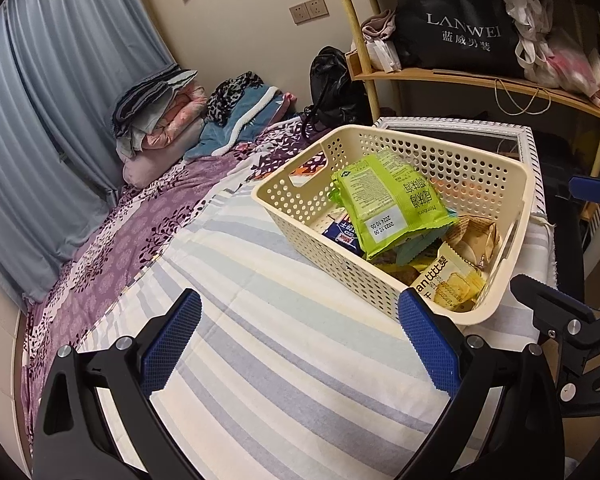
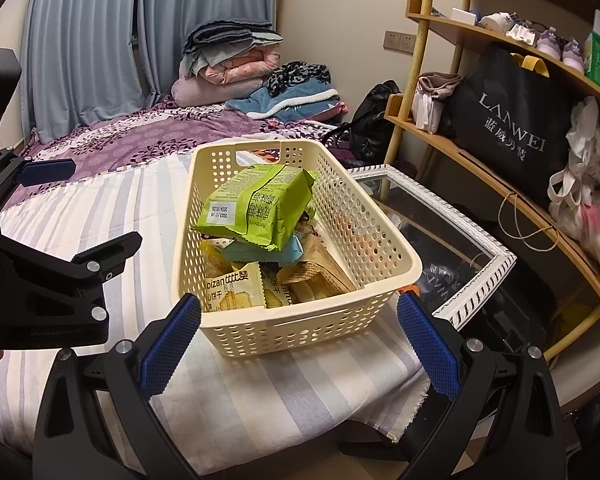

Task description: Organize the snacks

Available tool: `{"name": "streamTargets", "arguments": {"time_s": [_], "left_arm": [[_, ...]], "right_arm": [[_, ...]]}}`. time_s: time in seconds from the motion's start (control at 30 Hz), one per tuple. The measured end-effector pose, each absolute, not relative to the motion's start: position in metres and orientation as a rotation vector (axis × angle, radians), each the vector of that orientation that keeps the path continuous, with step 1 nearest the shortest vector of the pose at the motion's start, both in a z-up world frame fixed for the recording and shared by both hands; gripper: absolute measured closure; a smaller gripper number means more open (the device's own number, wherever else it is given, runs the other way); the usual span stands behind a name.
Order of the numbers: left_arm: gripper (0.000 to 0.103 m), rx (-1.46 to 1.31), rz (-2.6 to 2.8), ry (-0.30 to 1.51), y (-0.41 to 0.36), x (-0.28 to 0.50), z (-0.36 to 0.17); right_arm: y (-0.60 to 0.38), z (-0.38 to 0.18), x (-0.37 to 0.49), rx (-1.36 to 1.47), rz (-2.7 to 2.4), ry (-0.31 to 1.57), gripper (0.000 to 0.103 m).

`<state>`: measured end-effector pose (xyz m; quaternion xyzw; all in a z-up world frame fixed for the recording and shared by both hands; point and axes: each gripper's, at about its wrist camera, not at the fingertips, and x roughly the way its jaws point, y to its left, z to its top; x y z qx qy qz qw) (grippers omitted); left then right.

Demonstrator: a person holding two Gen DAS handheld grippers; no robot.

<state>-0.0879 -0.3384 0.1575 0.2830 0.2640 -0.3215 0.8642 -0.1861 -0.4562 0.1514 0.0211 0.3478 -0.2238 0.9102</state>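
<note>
Right wrist view shows you the basket (image 2: 300,312) full of snack packets (image 2: 260,208), a mirror (image 2: 476,276) beside it; both your grippers (image 2: 298,340) (image 1: 298,340) gape wide, empty.

Black bag (image 1: 458,20) — "LANWEI"; yellow packet (image 2: 232,290) — "pizan".

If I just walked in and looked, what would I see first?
Probably the cream basket with holes sitting on the striped cloth, with a bright green snack bag lying on top of the other snacks. Behind it, a pile of folded blankets sits on the purple bed by the curtain. Both blue-padded tongs, left and right, are open and hold nothing.
</note>
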Motion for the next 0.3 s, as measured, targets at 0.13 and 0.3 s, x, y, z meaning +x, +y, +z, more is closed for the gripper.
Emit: {"name": "streamTargets", "arguments": {"time_s": [0.13,0.3], "left_arm": [[0.003,0.595,-0.664,0.565,-0.338,-0.086,0.157],[0.003,0.566,-0.65,0.586,-0.327,-0.082,0.16]], "right_arm": [[-0.454,0.152,-0.186,0.041,-0.455,0.716,0.005],[-0.444,0.155,-0.183,0.03,-0.428,0.714,0.005]]}}
